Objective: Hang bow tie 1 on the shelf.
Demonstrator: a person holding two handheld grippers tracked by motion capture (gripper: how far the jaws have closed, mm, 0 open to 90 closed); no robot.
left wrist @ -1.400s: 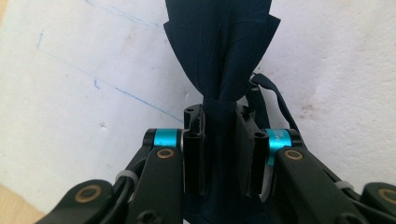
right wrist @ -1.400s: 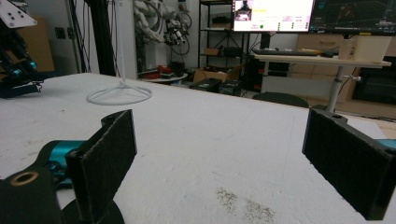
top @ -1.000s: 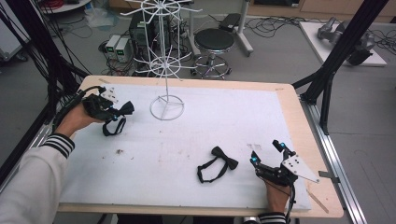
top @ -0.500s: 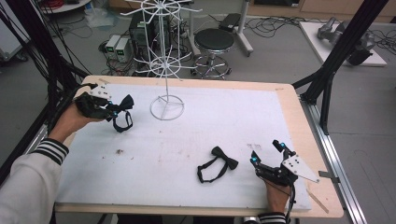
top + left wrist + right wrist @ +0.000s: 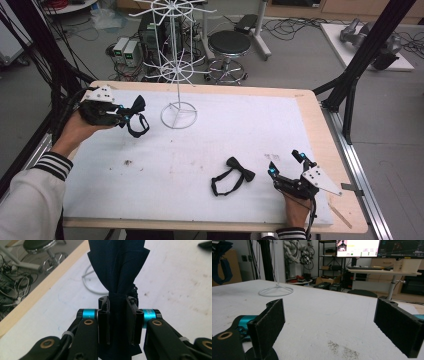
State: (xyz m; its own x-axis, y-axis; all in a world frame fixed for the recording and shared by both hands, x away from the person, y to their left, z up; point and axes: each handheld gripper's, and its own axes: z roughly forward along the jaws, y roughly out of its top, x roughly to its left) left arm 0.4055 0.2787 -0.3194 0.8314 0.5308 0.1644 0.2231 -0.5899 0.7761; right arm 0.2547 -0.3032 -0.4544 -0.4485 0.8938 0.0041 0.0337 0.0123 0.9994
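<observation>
High view puts the left gripper, jaws clamped on a dark bow tie's knot, strap loop dangling, just left of the white wire rack; the right gripper rests jaws apart beside the second bow tie.

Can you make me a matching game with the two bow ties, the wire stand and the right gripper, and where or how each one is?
Things:
1. held bow tie
2. loose bow tie
3. wire stand
4. right gripper

Descriptions:
A. standing upright at the far side of the table
B. open, with nothing between its fingers
C. pinched in the left gripper, above the table
D. lying flat on the white mat

Pairs: 1-C, 2-D, 3-A, 4-B
</observation>
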